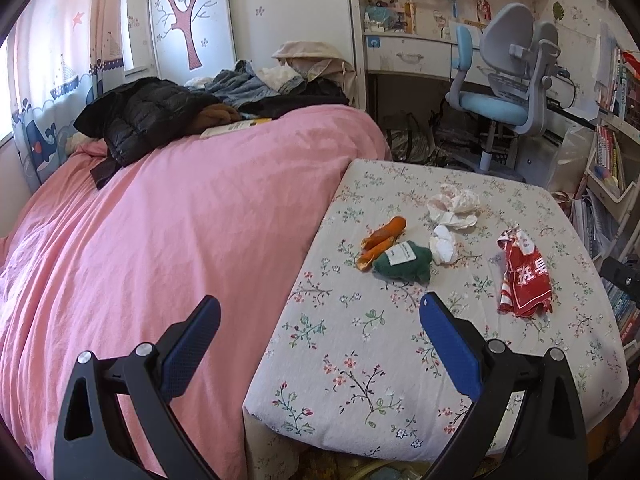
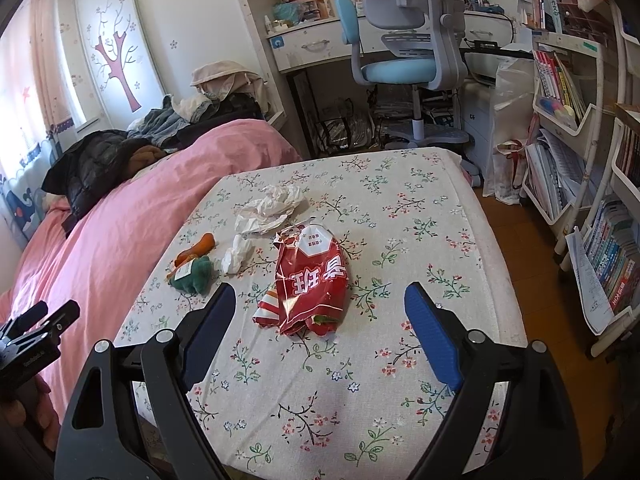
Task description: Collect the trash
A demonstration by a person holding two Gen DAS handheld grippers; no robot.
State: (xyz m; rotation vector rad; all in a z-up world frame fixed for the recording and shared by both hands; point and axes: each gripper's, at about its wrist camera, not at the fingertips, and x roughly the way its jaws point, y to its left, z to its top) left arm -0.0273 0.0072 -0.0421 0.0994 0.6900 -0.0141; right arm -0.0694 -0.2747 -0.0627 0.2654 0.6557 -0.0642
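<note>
On the flowered tablecloth point(image 2: 400, 240), near the middle of the right wrist view, lies a crumpled red snack bag point(image 2: 310, 280), flat and apparently empty. It looks light, thin and crinkly, probably slippery foil or plastic, so a pinch across a raised fold near its lower edge should hold better than a grab at the flat printed face. Up and to the left of it sit crumpled white paper point(image 2: 272, 208) and a smaller white tissue wad point(image 2: 237, 256), both soft and very light, easy to squeeze anywhere. Further left, toward the table's edge beside the pink bedcover point(image 2: 120, 232), are an orange carrot toy point(image 2: 200, 246) and a green plush toy point(image 2: 192, 276) touching each other; whether these count as trash is doubtful.

The right gripper point(image 2: 320, 308) stands wide open and holds nothing; the bag's lower end lies between its blue fingers point(image 2: 432, 340) in the picture, but the pads seem to be above it, not touching. The left gripper point(image 1: 320, 344) is likewise spread wide and empty, hovering over the near left edge of the table, well short of the toys.
</note>
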